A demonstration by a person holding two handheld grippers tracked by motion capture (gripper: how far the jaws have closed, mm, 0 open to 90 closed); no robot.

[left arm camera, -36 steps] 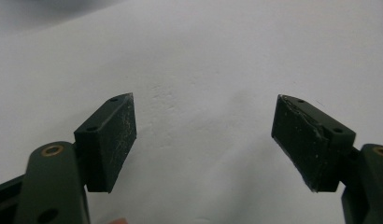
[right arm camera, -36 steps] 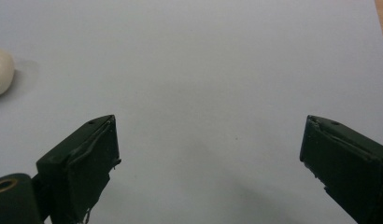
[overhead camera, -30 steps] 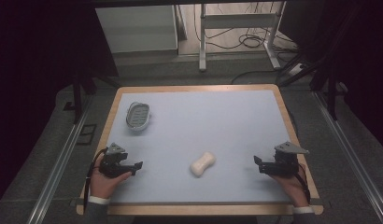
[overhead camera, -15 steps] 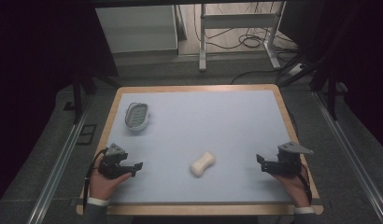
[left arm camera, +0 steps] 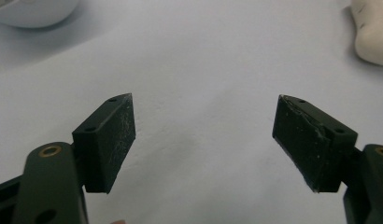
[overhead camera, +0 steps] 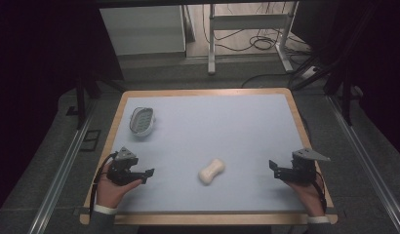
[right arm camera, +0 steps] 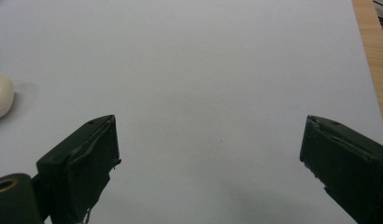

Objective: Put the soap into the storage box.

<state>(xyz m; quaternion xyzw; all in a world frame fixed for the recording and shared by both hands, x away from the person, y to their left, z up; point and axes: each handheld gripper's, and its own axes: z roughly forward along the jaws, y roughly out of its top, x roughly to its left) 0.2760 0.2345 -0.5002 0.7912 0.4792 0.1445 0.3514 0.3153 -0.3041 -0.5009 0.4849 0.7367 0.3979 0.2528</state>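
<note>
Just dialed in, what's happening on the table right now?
A person holds a gripper in each hand near the front edge of the table. The left gripper and right gripper both have their jaws wide open with nothing between them. A cream, peanut-shaped soap bar lies untouched between them, and a small oval soap dish sits in the far left corner.

My black two-jaw right gripper (overhead camera: 275,168) drifts slightly toward three o'clock, away from the cream peanut-shaped soap bar (overhead camera: 211,171). My black two-jaw left gripper (overhead camera: 148,174) slips marginally toward six o'clock.
</note>
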